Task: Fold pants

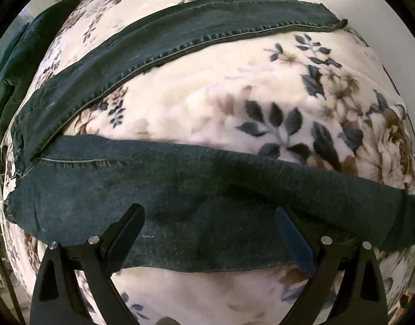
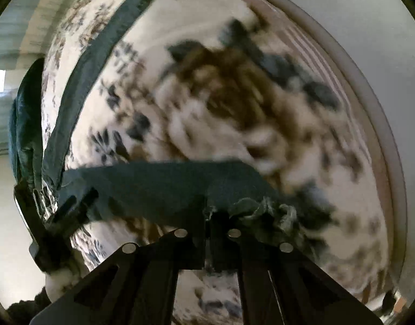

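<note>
Black fingers of the left gripper stand wide apart above one leg of the dark jeans, pinching nothing. Those jeans lie spread on a floral blanket, legs splayed in a V, the other leg running off toward the far edge. Over at the hem, the right gripper is clamped tight on bunched denim.
</note>
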`<state>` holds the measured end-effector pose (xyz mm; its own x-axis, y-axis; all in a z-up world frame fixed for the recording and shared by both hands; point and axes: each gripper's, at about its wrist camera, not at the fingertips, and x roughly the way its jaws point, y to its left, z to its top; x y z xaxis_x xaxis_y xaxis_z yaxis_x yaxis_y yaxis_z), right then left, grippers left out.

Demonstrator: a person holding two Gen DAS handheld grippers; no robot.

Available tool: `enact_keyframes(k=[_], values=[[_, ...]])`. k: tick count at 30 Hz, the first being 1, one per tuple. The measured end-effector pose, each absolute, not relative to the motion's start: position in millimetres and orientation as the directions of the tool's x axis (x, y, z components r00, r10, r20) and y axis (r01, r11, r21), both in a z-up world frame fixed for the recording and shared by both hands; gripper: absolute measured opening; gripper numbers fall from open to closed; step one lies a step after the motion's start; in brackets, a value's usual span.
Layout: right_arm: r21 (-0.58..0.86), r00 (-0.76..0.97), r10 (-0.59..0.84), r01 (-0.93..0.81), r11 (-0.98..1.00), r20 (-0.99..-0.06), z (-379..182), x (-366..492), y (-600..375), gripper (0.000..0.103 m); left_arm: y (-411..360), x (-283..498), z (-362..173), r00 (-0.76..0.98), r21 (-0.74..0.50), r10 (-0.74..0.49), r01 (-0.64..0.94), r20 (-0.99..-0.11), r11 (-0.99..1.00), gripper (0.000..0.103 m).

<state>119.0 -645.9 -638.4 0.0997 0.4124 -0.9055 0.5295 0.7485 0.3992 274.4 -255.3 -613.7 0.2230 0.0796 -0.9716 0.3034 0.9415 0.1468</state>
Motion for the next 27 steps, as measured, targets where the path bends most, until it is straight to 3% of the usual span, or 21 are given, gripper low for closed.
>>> enact_keyframes(k=[2, 3, 4, 6, 9, 11, 12, 14, 16, 19, 21, 23, 24, 25, 27], values=[[0.418, 0.084, 0.445, 0.53, 0.738, -0.892, -645.7, 130.2, -647.2, 0.006, -253.8, 274.9, -614.8, 0.213, 0.139, 0.076, 0.3, -0.974, 0.944, 0.099], [0.439, 0.062, 0.484, 0.532, 0.724, -0.873, -654.5, 134.8, -648.6, 0.019, -253.9, 275.0, -614.6, 0.21, 0.138, 0.076, 0.299, -0.975, 0.944, 0.099], [0.435, 0.026, 0.499, 0.531, 0.727, -0.866, -662.7, 138.6, -648.8, 0.042, -255.1, 273.6, -613.2, 0.211, 0.135, 0.073, 0.298, -0.975, 0.945, 0.099], [0.388, -0.027, 0.462, 0.501, 0.773, -0.887, -673.7, 145.1, -647.9, 0.057, -255.4, 274.5, -610.1, 0.216, 0.132, 0.067, 0.3, -0.974, 0.945, 0.099], [0.34, -0.136, 0.427, 0.414, 0.844, -0.894, -686.8, 157.2, -634.8, 0.055, -252.7, 276.8, -602.7, 0.232, 0.133, 0.06, 0.311, -0.971, 0.941, 0.099], [0.289, -0.157, 0.364, 0.363, 0.886, -0.918, -677.1, 163.4, -627.5, 0.012, -248.3, 275.8, -595.4, 0.245, 0.132, 0.056, 0.305, -0.968, 0.943, 0.099], [0.286, -0.151, 0.362, 0.375, 0.882, -0.92, -668.5, 167.0, -627.4, 0.003, -242.9, 275.3, -588.8, 0.258, 0.125, 0.048, 0.29, -0.965, 0.949, 0.099], [0.395, 0.045, 0.426, 0.469, 0.79, -0.904, -629.2, 177.2, -648.4, 0.002, -228.4, 279.2, -577.7, 0.283, 0.119, 0.045, 0.249, -0.958, 0.961, 0.099], [0.415, 0.178, 0.383, 0.542, 0.731, -0.906, -610.0, 188.2, -684.8, 0.002, -218.7, 282.0, -572.0, 0.292, 0.104, 0.04, 0.205, -0.956, 0.973, 0.099], [0.408, 0.122, 0.452, 0.675, 0.615, -0.884, -659.5, 199.5, -720.0, 0.006, -208.8, 289.3, -572.6, 0.269, 0.091, 0.045, 0.16, -0.962, 0.983, 0.099], [0.37, 0.047, 0.453, 0.656, 0.658, -0.89, -671.2, 207.3, -715.2, 0.009, -204.7, 292.9, -573.0, 0.269, 0.094, 0.049, 0.156, -0.962, 0.983, 0.099], [0.416, 0.062, 0.476, 0.591, 0.691, -0.878, -663.9, 213.8, -707.5, 0.027, -205.1, 292.1, -573.6, 0.274, 0.099, 0.051, 0.163, -0.961, 0.982, 0.099], [0.453, 0.079, 0.503, 0.57, 0.686, -0.861, -659.0, 214.3, -705.5, 0.056, -204.1, 292.0, -575.7, 0.273, 0.102, 0.052, 0.17, -0.961, 0.98, 0.099], [0.491, 0.104, 0.529, 0.555, 0.672, -0.842, -655.2, 213.8, -705.5, 0.074, -203.5, 292.4, -577.7, 0.268, 0.1, 0.051, 0.173, -0.962, 0.98, 0.099], [0.55, 0.153, 0.564, 0.525, 0.649, -0.811, -647.9, 211.8, -708.9, 0.077, -202.9, 293.1, -581.3, 0.25, 0.085, 0.04, 0.171, -0.967, 0.982, 0.099]])
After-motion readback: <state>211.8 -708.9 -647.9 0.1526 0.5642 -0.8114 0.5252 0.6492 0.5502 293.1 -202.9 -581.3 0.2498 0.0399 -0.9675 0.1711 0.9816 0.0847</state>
